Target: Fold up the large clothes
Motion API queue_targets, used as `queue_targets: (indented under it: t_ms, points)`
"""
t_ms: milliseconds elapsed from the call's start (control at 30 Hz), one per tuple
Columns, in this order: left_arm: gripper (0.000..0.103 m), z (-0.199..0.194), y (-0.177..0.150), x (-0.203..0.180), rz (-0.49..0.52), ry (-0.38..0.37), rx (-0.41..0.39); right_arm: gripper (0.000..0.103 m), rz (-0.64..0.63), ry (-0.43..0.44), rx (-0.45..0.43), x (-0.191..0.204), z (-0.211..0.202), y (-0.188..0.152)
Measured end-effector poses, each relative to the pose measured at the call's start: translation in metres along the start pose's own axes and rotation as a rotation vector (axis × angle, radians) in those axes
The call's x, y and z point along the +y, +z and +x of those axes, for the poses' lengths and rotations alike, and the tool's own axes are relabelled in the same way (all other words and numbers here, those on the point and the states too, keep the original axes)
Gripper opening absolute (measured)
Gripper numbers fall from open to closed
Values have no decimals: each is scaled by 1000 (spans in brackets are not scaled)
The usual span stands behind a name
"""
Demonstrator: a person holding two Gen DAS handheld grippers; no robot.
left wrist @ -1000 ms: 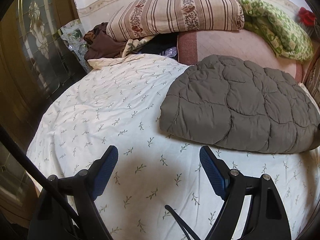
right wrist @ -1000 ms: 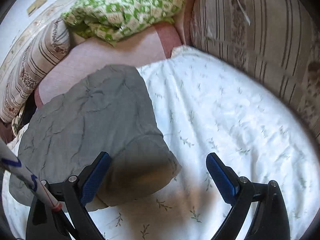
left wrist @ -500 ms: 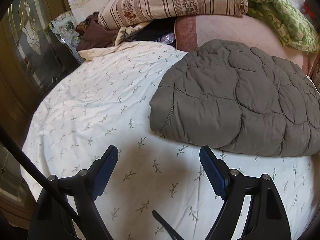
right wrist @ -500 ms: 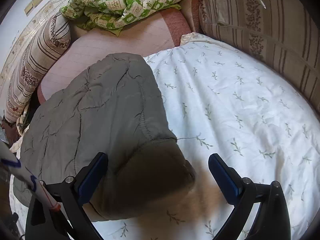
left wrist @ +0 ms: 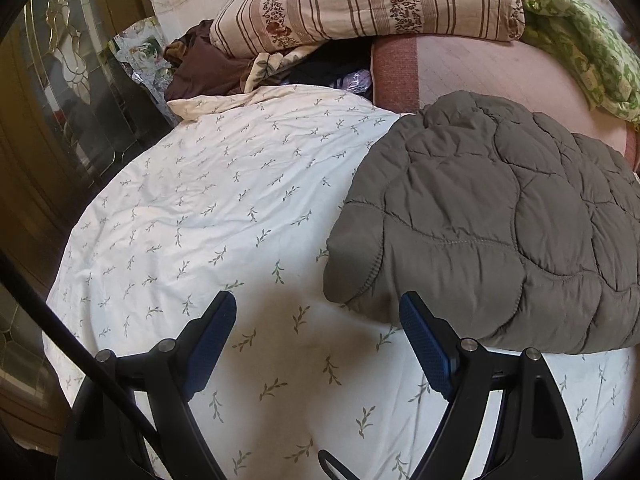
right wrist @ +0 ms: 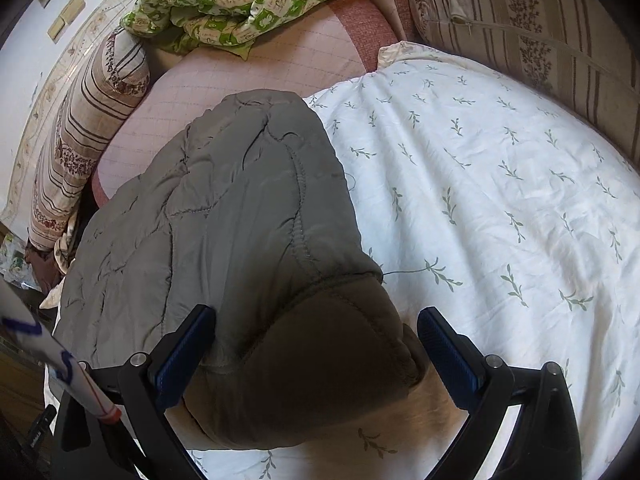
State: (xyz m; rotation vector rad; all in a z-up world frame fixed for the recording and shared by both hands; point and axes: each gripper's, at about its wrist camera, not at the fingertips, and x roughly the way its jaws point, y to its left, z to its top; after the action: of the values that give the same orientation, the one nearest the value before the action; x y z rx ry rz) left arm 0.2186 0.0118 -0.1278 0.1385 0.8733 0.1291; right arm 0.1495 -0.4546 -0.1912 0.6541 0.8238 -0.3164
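Observation:
A grey-green quilted jacket lies folded in a thick bundle on a white bed sheet with a leaf print. It also shows in the right wrist view. My left gripper is open and empty, low over the sheet, with its right finger close to the jacket's near left corner. My right gripper is open, and the jacket's near end lies between its two fingers. I cannot tell whether the fingers touch the cloth.
A striped floral pillow and a heap of dark clothes lie at the far side. A green checked quilt sits on the pink mattress. A glass-panelled door stands left. A striped cushion lines the right.
Both grippers have moved closer to the jacket. Its near end now lies between the right fingers, and the left gripper's right finger has come up to its corner. Both stayed open.

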Motion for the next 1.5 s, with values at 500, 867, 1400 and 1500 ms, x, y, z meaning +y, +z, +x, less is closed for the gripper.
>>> queue_targets:
  t_ms: [500,867,1400,1500]
  points:
    - [83,-1,3,5,-20,-36,-33,103,1,1,2,-1,3,-1]
    - [83,82,44,29,-194,-450,94,103,22,53,43,-7,10,-1]
    - [44,56,22,11,-108,-531,161,58,4,135,85,-7,-10,2]
    - [59,66,23,16,-139,-483,175,60,-27,121,90,-5,-10,-2]
